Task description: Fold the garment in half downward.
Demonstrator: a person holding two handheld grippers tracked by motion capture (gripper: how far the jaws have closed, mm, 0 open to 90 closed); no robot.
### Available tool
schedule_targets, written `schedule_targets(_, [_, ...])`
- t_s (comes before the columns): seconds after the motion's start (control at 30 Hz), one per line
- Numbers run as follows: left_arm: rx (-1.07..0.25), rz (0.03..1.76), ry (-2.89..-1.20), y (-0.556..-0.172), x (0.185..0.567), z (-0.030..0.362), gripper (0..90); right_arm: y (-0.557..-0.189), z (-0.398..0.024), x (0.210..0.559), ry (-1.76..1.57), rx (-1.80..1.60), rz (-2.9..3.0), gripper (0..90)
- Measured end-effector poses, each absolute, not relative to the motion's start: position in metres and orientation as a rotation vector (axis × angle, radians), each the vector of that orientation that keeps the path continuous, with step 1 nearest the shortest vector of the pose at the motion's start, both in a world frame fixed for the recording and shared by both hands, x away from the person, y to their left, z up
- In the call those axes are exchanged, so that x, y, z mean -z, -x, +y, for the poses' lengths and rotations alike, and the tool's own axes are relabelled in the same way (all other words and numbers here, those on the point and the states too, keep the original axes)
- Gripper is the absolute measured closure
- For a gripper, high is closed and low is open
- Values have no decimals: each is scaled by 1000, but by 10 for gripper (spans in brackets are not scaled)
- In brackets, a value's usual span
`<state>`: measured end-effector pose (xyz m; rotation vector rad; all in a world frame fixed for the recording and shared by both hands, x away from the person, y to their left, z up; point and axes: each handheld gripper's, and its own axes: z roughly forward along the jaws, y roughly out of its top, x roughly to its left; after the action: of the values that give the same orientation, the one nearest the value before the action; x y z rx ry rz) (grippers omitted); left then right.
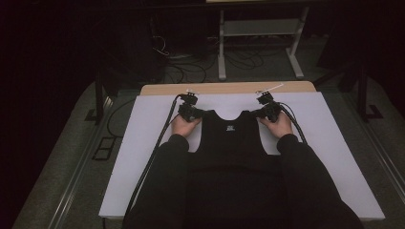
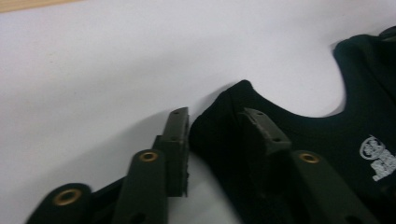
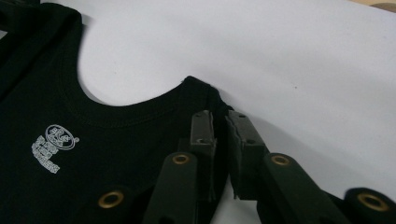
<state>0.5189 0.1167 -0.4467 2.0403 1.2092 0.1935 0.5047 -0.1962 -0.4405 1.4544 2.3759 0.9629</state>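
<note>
The left gripper (image 1: 193,112) rests at the left shoulder strap (image 2: 224,116) of a black vest (image 1: 231,138) spread flat on the white board (image 1: 143,143). Its jaws stand partly apart, one on the board just outside the strap, the other on the cloth; whether they pinch it I cannot tell. Between the two grippers lies the scooped neckline, with a small white logo (image 3: 51,147) below it. The right gripper (image 1: 267,112) has its jaws nearly together, clamped on the right shoulder strap (image 3: 205,93).
</note>
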Motion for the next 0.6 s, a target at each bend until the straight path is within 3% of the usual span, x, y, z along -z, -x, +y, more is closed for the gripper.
schedule_targets(0.37, [-189,1258,-2043,-517,446,111,849,-504,-199,437,-1493,-1012,2368,837])
schedule_targets(0.6, [-168,1286,-2052,-514,441,114,869,-501,-200,433,-1509,-1044,2347,838])
